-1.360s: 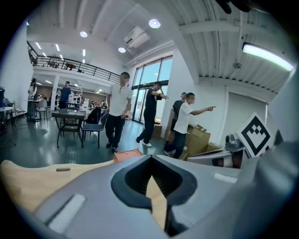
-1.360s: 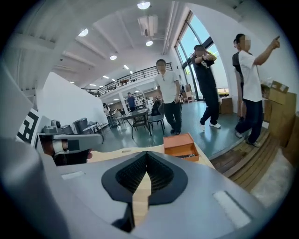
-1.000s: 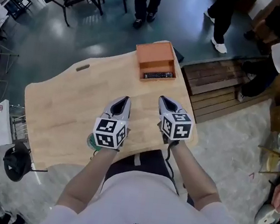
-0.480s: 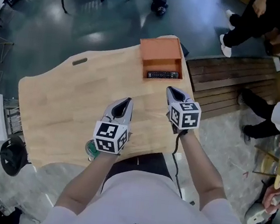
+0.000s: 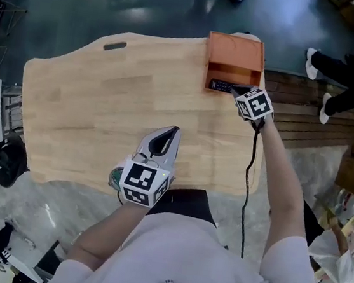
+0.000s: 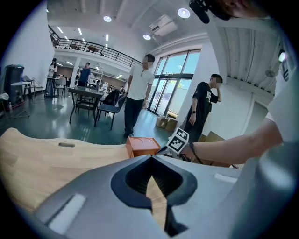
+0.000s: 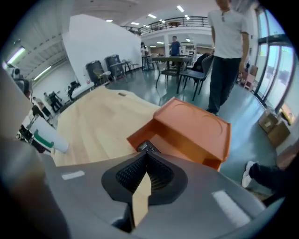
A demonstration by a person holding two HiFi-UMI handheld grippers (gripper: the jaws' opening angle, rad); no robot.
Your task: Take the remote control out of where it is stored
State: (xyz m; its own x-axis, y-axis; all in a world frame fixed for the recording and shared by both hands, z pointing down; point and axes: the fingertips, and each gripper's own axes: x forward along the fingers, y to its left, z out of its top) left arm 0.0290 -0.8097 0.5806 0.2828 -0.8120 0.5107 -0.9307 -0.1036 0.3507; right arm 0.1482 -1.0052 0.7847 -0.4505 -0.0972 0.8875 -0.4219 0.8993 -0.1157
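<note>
Remote control (image 5: 220,85) lies black and flat in the open front tray of the orange box (image 5: 236,49), which sits at the far right corner of your wooden table (image 5: 103,116). Your right gripper (image 5: 235,91) is reached out to that tray, with its tips at the remote's right end. Whether they touch it cannot be told. In the right gripper view its 2 jaws are pressed together at the tips with nothing between them, and the remote's end shows just past them. Your left gripper (image 5: 175,131) is over the near part of the table, well apart from the box, its 2 jaws likewise closed and empty. Beside it at the near edge is a white container with a green band (image 7: 46,137).
</note>
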